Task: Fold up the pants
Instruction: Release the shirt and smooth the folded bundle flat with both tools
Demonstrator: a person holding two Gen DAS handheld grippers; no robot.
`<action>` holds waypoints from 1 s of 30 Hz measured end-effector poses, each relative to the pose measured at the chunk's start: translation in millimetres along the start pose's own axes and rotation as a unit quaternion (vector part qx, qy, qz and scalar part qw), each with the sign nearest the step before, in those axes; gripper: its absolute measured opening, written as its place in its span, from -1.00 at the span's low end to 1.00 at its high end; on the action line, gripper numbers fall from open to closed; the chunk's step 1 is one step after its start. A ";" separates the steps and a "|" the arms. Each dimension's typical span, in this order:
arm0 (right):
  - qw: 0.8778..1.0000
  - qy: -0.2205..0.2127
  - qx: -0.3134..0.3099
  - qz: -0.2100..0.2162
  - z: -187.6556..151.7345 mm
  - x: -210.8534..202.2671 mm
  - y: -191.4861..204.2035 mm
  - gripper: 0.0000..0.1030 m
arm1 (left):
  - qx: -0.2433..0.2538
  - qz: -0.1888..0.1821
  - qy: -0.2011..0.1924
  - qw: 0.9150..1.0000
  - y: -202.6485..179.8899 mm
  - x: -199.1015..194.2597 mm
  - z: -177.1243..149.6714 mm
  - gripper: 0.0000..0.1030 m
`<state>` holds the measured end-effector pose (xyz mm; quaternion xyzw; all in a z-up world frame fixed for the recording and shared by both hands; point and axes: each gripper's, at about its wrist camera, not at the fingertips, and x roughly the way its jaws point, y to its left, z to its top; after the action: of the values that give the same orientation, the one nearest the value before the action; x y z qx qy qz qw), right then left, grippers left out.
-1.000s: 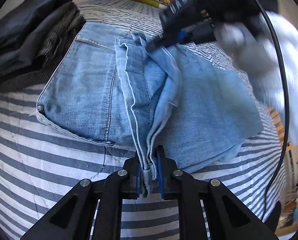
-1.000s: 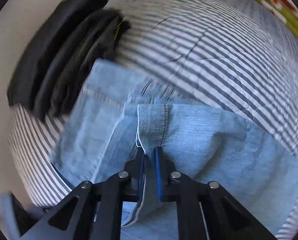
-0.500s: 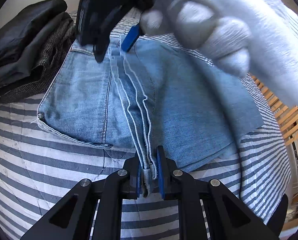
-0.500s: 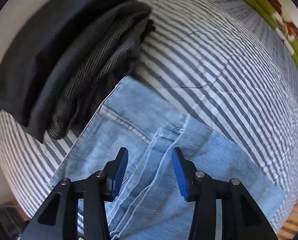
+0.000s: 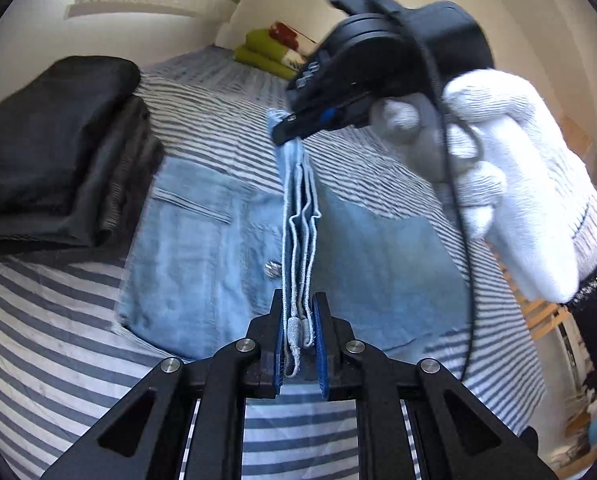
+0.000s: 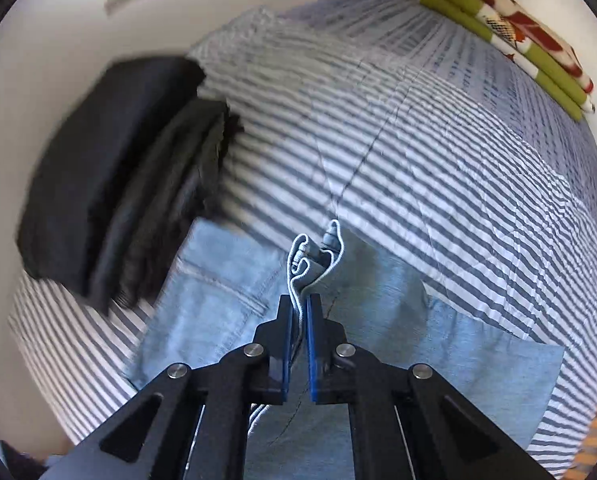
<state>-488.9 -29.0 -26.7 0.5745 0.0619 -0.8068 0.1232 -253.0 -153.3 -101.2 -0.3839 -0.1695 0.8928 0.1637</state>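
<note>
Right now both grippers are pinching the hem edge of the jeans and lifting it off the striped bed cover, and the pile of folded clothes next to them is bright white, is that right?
Not quite. The pile of folded clothes is dark, black and charcoal, as both wrist views show. The rest stands: the left gripper and right gripper each pinch the hem edge of the jeans, raised above the striped bed cover.
</note>
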 end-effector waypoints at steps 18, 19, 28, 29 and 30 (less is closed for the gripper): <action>0.986 -0.077 0.135 0.063 -87.1 -48.0 -149.7 -0.57 | -0.082 0.041 0.077 0.993 69.7 35.1 -5.5 -0.75; 0.985 -0.086 0.141 0.038 -107.1 -54.4 -168.7 -0.57 | -0.085 0.039 0.077 0.993 70.0 34.6 -6.1 -0.75; 0.947 -0.095 0.297 -0.076 -332.7 -78.7 -342.8 -0.49 | -0.083 0.102 0.068 0.989 66.2 38.7 -1.5 -0.43; 0.942 -0.097 0.315 -0.065 -350.4 -79.0 -352.9 -0.49 | -0.076 0.113 0.067 0.988 62.8 35.7 0.0 -0.42; 0.937 -0.101 0.330 -0.050 -365.2 -79.8 -359.1 -0.47 | -0.066 0.124 0.062 0.988 57.5 25.6 -0.1 -0.39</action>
<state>-228.2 414.8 -87.8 0.4942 -0.1923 -0.8409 -0.1081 -279.0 -193.6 -142.1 -0.4664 -0.1686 0.8676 0.0360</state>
